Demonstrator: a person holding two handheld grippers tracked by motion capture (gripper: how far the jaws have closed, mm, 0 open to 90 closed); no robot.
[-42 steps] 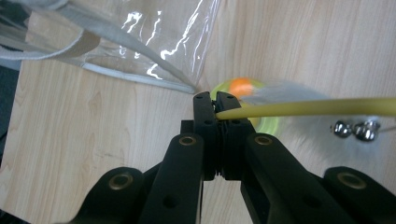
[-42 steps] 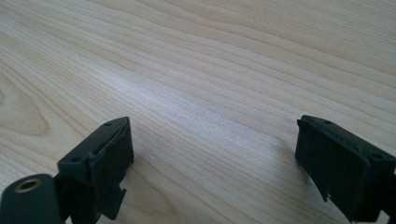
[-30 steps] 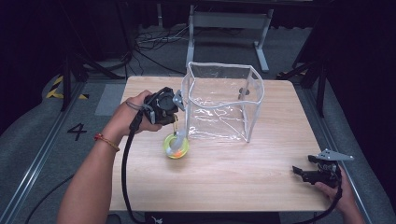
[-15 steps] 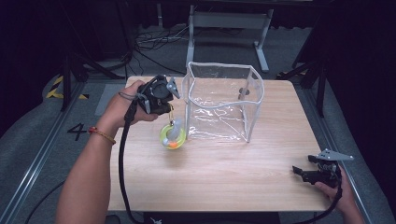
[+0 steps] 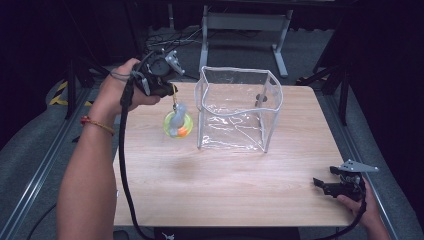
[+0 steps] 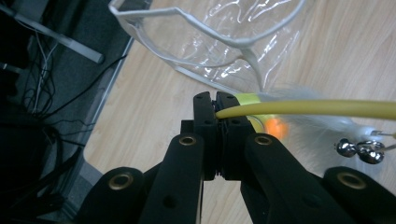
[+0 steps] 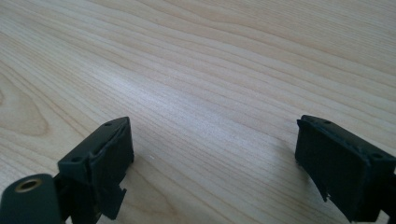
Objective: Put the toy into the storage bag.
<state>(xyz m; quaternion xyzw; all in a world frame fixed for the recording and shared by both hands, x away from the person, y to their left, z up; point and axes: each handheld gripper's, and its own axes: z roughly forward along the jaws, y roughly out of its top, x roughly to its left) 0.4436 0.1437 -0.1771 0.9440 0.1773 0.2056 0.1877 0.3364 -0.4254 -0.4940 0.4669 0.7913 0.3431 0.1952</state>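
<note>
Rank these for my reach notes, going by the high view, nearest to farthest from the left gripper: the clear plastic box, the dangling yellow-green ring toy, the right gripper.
1. Yellow-green ring toy with grey feathers: hanging just below the left gripper, which clamps its yellow cord.
2. Clear plastic box: to its right, mid-table.
3. Right gripper: at the table's near right corner, jaws open.

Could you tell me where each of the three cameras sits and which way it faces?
High view: above the person's side, facing forward and down on the table; both forearms and tongs show.
Left gripper view: on the left tongs, looking along jaws shut on a yellow stick.
Right gripper view: on the right tongs, jaws open over bare wood.
Shared: the clear bag, high and left gripper views.
</note>
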